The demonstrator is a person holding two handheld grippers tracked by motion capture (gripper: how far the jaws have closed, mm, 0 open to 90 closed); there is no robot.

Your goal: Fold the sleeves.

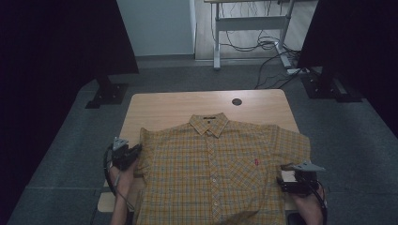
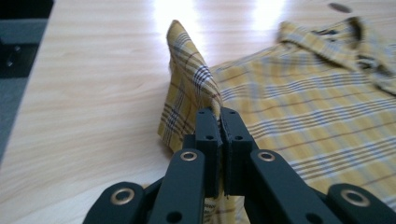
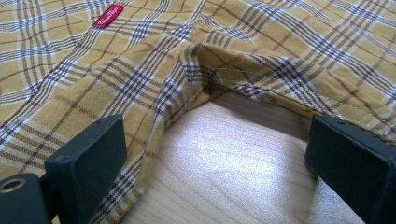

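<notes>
Shirt (image 1: 216, 168): yellow plaid, short-sleeved, buttoned, lying face up across the near half of the wooden surface (image 1: 164, 105), collar (image 1: 209, 124) toward the top of the high view, hem running off the bottom edge. Thin woven cotton by the look of it, so I'd judge it light, limp and non-slippery; it'll drape and fold wherever it's unsupported. Nothing fragile except maybe the buttons.

Left sleeve (image 2: 187, 88): pinched up into a standing ridge at centre of the left claw view. Left claw (image 2: 219, 116) is clenched on its edge; jaws meet with fabric between them. In the high view it sits at the shirt's left edge, mid-left of frame.

Right claw (image 3: 215, 158): released, jaws wide apart, bare wood between them. It points at the underarm notch (image 3: 201, 79) where the right sleeve meets the body, fabric edge just ahead of the jaws.

Best grips, I'd say: sleeve hems, shoulder seams, doubled edges. A single layer mid-panel would just bunch.

Small red label (image 3: 108, 15) at upper left of the right claw view, on the chest.
</notes>
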